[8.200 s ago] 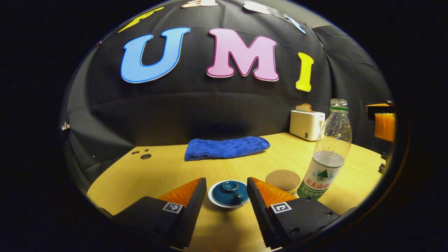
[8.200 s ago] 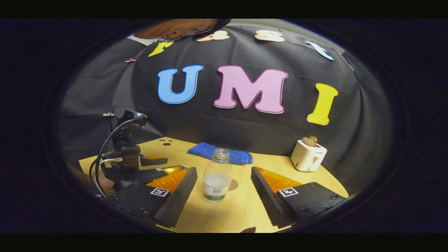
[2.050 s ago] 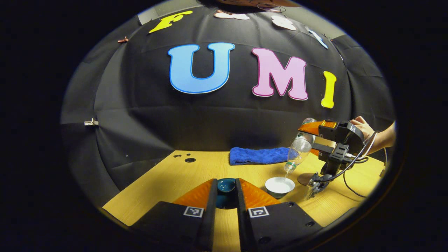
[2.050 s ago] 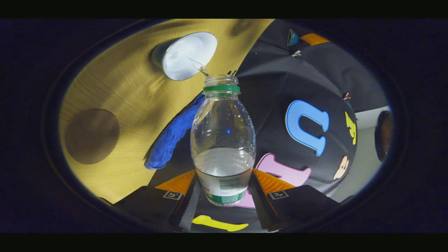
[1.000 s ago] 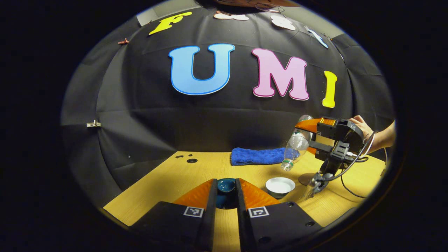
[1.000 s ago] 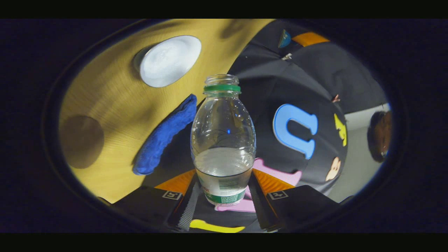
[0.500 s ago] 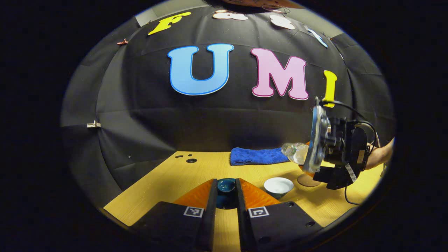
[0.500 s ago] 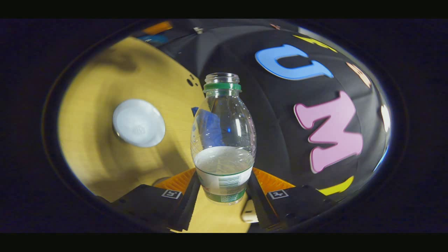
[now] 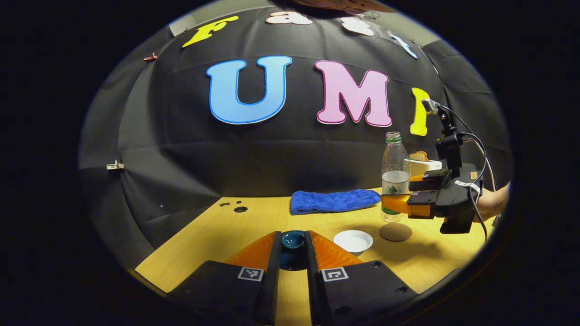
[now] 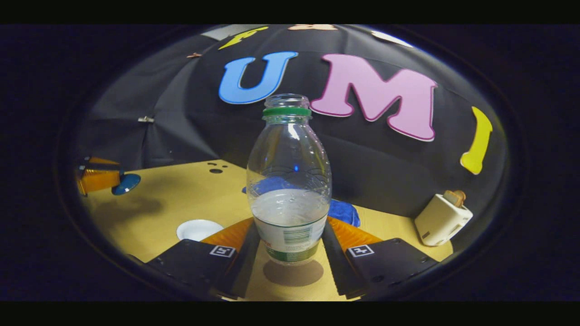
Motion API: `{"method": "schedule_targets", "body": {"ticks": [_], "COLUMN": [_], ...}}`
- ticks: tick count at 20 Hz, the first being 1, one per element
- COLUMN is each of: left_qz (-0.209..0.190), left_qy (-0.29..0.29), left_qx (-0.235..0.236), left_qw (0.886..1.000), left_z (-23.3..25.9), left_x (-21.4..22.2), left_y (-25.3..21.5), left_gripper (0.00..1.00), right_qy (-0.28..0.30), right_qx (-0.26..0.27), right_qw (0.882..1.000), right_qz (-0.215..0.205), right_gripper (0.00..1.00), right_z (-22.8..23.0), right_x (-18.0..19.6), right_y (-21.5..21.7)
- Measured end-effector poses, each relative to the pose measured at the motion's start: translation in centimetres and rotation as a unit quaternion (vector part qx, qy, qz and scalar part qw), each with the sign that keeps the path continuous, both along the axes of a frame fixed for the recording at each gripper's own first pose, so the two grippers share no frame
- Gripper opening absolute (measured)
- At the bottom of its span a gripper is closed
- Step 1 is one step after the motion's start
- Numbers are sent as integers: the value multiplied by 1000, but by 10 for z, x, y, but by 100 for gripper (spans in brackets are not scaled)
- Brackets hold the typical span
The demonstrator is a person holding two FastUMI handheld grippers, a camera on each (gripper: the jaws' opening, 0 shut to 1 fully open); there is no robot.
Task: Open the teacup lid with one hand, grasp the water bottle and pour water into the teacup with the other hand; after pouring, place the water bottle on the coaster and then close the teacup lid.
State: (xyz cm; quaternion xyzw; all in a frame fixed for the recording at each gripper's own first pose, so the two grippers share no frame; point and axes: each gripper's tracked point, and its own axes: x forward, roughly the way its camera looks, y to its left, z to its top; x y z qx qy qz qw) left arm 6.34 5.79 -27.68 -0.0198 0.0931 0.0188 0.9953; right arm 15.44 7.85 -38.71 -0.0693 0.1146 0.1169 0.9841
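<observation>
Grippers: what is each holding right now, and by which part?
Left gripper pinches the teacup lid by its knob. Right gripper clamps the water bottle low, at its label.

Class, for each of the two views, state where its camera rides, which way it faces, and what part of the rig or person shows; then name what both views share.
Left gripper view: rides on the left claw, facing the wall across the table; its fingers pinch the teacup lid; the right claw and a hand show farther off.
Right gripper view: rides on the right claw, facing the wall; its fingers clamp the upright water bottle above the coaster.
Shared: teacup, blue towel, toaster, bottle, lid.
</observation>
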Motion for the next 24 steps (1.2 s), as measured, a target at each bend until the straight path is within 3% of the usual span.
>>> {"method": "schedule_targets", "body": {"ticks": [2, 6, 8, 9, 17, 18, 20, 21, 24], "left_qz": [-4, -10, -12, -12, -12, -12, -13, -14, -18], "left_qy": [0, 2, 4, 4, 8, 9, 9, 9, 8], "left_qx": [0, -4, -5, -5, -5, -5, -5, -5, -9], "left_qw": [1000, 1000, 1000, 1000, 1000, 1000, 1000, 1000, 1000], "left_z": [1, 0, -1, -2, -4, -4, -4, -5, -3], "left_x": [3, 6, 6, 6, 9, 10, 11, 13, 18], "left_y": [-4, -13, -17, -19, -27, -29, -33, -35, -44], "left_gripper": [28, 32, 28, 32, 32, 29, 36, 32, 32], "right_qy": [3, 17, 21, 23, 43, 48, 49, 51, 68], "right_qx": [24, 66, 68, 68, 82, 83, 90, 92, 94], "right_qw": [1000, 998, 997, 997, 996, 995, 995, 994, 993], "right_qz": [-8, -11, -16, -18, -16, -15, -15, -14, -6], "right_gripper": [75, 75, 74, 74, 76, 72, 78, 80, 81], "right_z": [-3, -9, -8, -7, -14, -16, -18, -18, -28], "right_x": [2, 3, 1, 0, -1, -2, -2, -2, -5], "right_y": [0, 9, 7, 8, 9, 9, 9, 10, 13]}}
